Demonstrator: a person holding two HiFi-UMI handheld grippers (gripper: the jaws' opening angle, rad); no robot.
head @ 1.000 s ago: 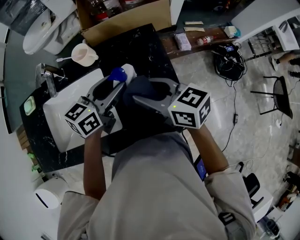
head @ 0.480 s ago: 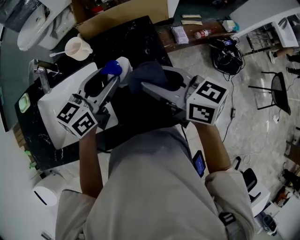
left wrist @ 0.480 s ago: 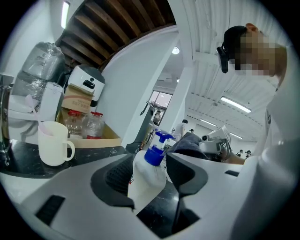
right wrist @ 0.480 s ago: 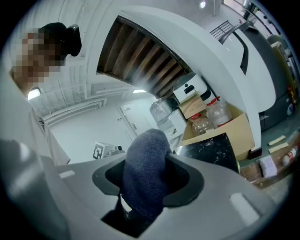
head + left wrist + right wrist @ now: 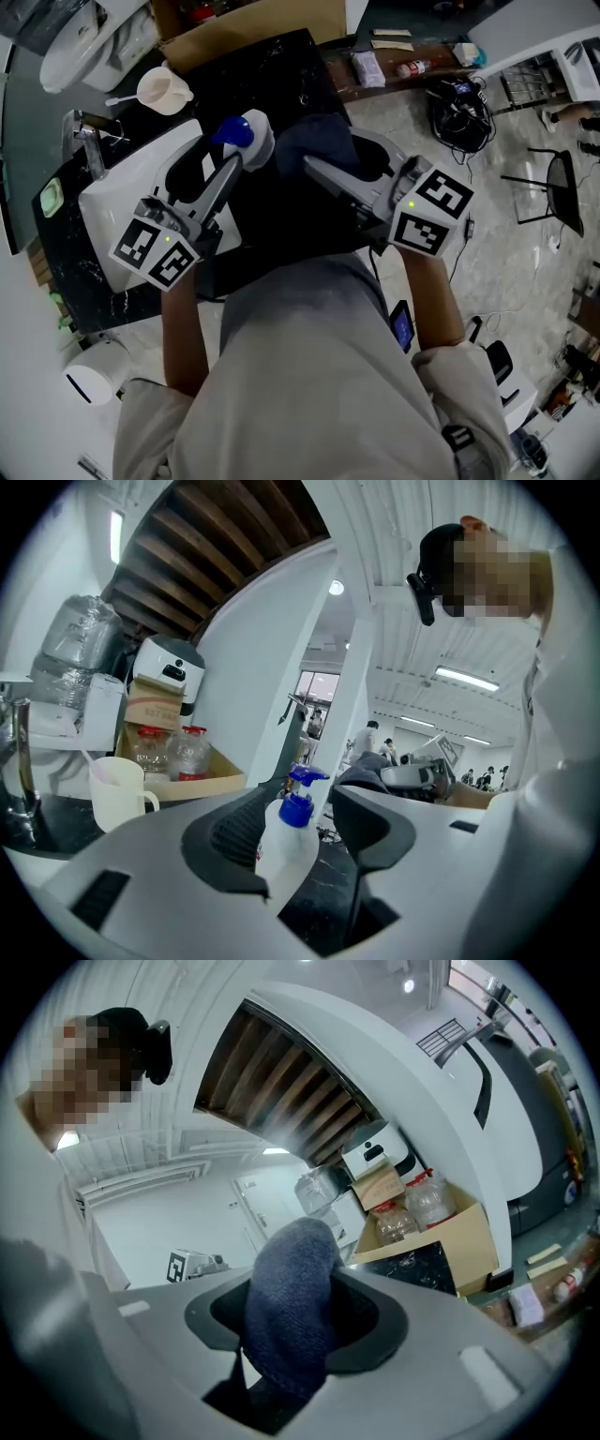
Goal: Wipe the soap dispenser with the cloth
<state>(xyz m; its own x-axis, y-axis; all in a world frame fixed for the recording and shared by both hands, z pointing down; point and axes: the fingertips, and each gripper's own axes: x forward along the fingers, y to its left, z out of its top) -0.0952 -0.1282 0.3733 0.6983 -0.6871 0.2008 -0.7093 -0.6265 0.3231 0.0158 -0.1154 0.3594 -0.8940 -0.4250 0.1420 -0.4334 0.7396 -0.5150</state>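
Soap dispenser point(image 5: 286, 841) is white with a blue pump head.

We list a counter point(image 5: 291, 75) with a sink point(image 5: 122, 202) set in its left part. A faucet point(image 5: 89, 145) stands at the sink's left end. A cup point(image 5: 161, 89) sits on the counter behind the sink, and a box point(image 5: 253, 33) lies behind the cup at the counter's far end, with bottles point(image 5: 169, 752) inside it. The dispenser point(image 5: 248, 139) is between the jaws of the left gripper point(image 5: 300, 832), over the sink's right edge. The cloth point(image 5: 314, 141) is between the jaws of the right gripper point(image 5: 298, 1326), just right of the dispenser; we cannot tell whether they touch. Cables point(image 5: 459, 117) lie on the floor right of the counter, with a chair point(image 5: 553, 187) farther right.
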